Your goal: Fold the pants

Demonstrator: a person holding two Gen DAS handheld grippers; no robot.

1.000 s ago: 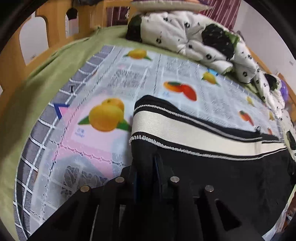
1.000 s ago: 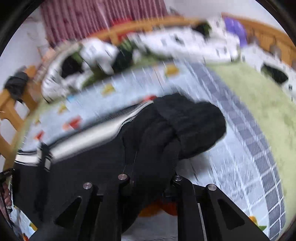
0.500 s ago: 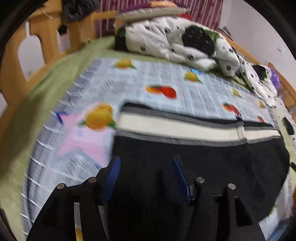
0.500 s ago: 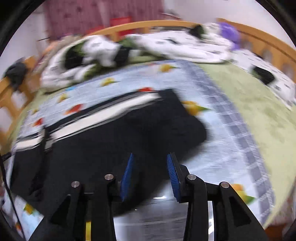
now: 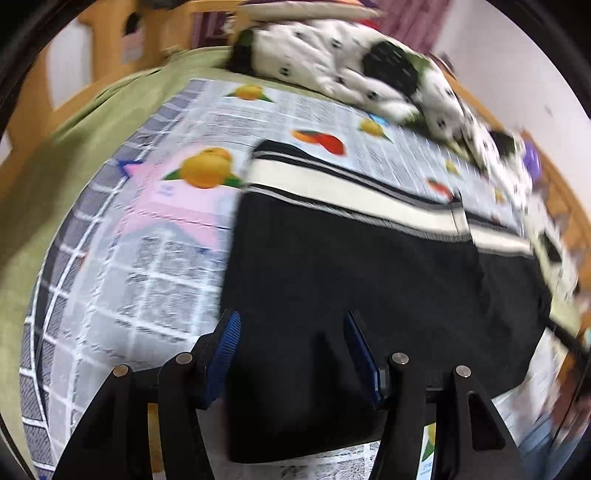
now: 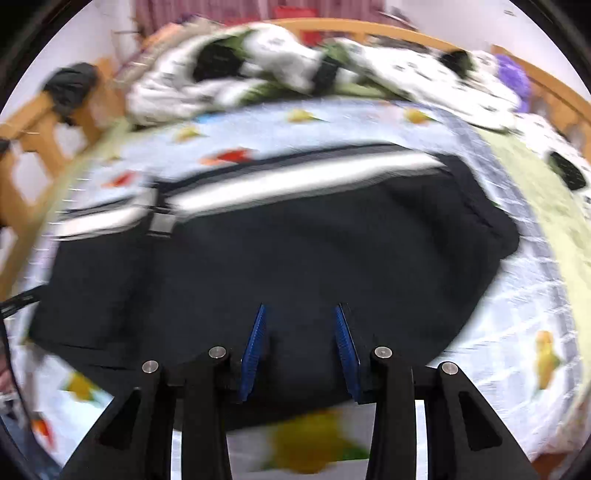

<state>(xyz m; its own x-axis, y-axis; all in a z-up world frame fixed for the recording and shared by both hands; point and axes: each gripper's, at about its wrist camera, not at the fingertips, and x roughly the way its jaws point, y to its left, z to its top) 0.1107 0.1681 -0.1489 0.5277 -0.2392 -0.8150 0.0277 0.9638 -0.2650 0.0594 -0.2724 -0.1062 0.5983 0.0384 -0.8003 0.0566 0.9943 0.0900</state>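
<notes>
A home bedroom: ahead of the claw lies a wooden-railed bed (image 5: 33, 110) with a green sheet (image 5: 92, 122), a fruit-print cover (image 5: 177, 258), a rumpled spotted duvet (image 5: 332, 62) and maroon curtains (image 6: 207, 11) behind.

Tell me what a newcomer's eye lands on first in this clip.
The black pants with a cream stripe lie folded across the fruit-print sheet, filling mid-frame. Both the left gripper and right gripper hover open over them. A spotted quilt is bunched behind.

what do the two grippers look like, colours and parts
Both look alike: the left gripper and right gripper have matte black angular fingers with triangular cut-outs, round silver bolt heads, and ribbed blue pads on the inner faces. No cables, markings or sleeves show.
</notes>
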